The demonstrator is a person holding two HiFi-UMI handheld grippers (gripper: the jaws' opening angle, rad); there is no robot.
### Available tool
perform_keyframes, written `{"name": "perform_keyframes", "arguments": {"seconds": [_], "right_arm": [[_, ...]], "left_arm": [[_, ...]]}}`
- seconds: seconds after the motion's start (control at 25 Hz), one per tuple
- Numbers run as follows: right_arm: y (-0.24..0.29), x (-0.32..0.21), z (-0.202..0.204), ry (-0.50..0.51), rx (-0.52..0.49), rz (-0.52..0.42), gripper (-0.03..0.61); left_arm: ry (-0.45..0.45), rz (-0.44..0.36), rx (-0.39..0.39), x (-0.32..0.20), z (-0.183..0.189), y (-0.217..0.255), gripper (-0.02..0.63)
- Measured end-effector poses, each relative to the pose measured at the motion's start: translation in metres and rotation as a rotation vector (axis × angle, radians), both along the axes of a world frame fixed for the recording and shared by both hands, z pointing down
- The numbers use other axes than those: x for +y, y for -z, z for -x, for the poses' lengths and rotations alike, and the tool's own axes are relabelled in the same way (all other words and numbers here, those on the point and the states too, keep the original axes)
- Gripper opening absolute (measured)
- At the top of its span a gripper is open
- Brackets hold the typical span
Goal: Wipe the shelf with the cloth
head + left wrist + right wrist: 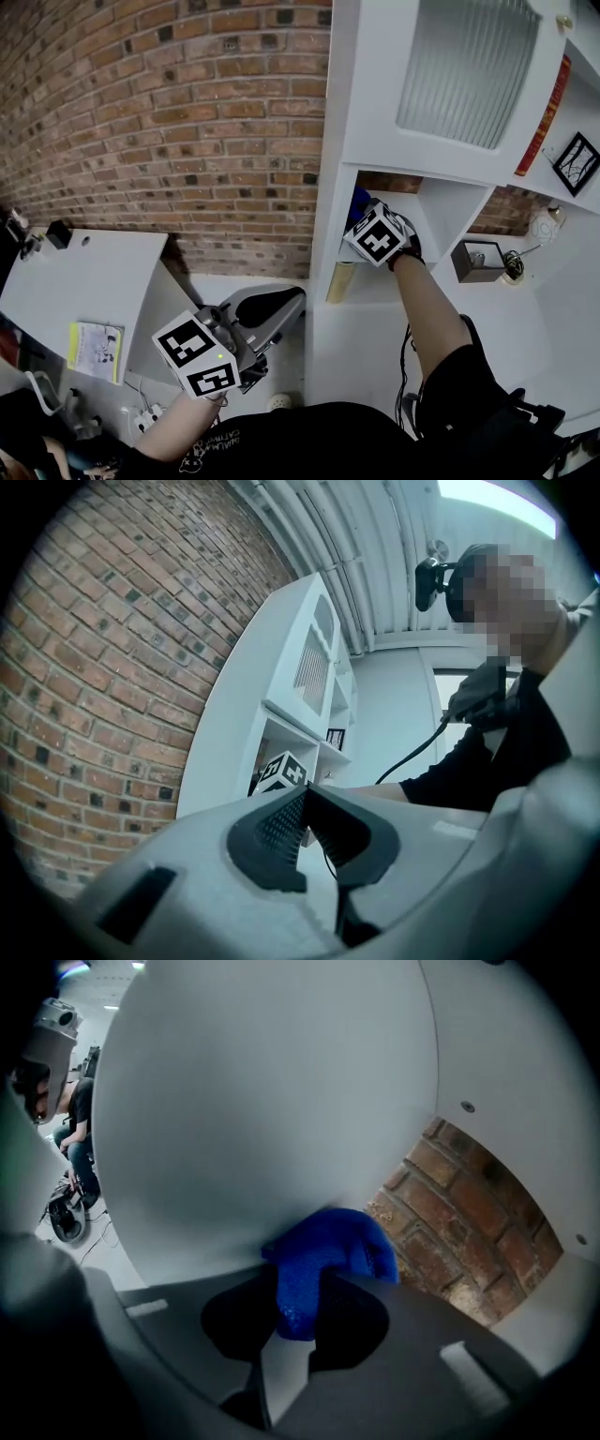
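Observation:
A white shelf unit (375, 122) stands against the brick wall. My right gripper (367, 221) reaches into its open compartment and is shut on a blue cloth (328, 1251). In the right gripper view the cloth bunches against the compartment's white side wall (262, 1119), with brick behind it. A sliver of the blue cloth (357, 202) shows past the marker cube in the head view. My left gripper (246, 349) hangs low at the left, away from the shelf. Its jaws are shut with nothing between them, and the shelf unit (272, 705) shows far ahead of them.
A picture frame (574, 163), a grey box (472, 261) and small ornaments (514, 265) sit in the compartments to the right. A cardboard tube (339, 281) leans at the shelf's lower left. A white desk (84, 281) with a booklet (94, 349) stands left.

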State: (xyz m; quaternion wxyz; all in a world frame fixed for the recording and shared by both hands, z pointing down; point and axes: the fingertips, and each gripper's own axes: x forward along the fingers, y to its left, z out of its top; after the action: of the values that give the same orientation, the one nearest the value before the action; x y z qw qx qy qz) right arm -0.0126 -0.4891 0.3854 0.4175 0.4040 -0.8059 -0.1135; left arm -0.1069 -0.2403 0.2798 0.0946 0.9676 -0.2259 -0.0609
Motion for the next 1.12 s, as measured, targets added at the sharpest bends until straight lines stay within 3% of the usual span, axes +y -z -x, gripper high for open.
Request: {"name": "perform_keyframes", "arguments": {"seconds": [0.36, 0.68, 0.84, 1.12], "right_arm": [[-0.004, -0.004, -0.045, -0.14, -0.032, 0.014, 0.063], [-0.02, 0.009, -0.11, -0.377, -0.116, 0.109, 0.063], [-0.005, 0.004, -0.137, -0.448, -0.114, 0.03, 0.063], [-0.004, 0.01, -0.165, -0.626, -0.171, 0.05, 0.063]], "left_arm": [[-0.026, 0.007, 0.002, 0.002, -0.009, -0.004, -0.002], [-0.082, 0.003, -0.005, 0.009, -0.033, -0.005, -0.002], [-0.104, -0.003, -0.015, 0.014, -0.042, -0.005, -0.002], [-0.109, -0.011, -0.013, 0.017, -0.048, -0.003, -0.002]]}}
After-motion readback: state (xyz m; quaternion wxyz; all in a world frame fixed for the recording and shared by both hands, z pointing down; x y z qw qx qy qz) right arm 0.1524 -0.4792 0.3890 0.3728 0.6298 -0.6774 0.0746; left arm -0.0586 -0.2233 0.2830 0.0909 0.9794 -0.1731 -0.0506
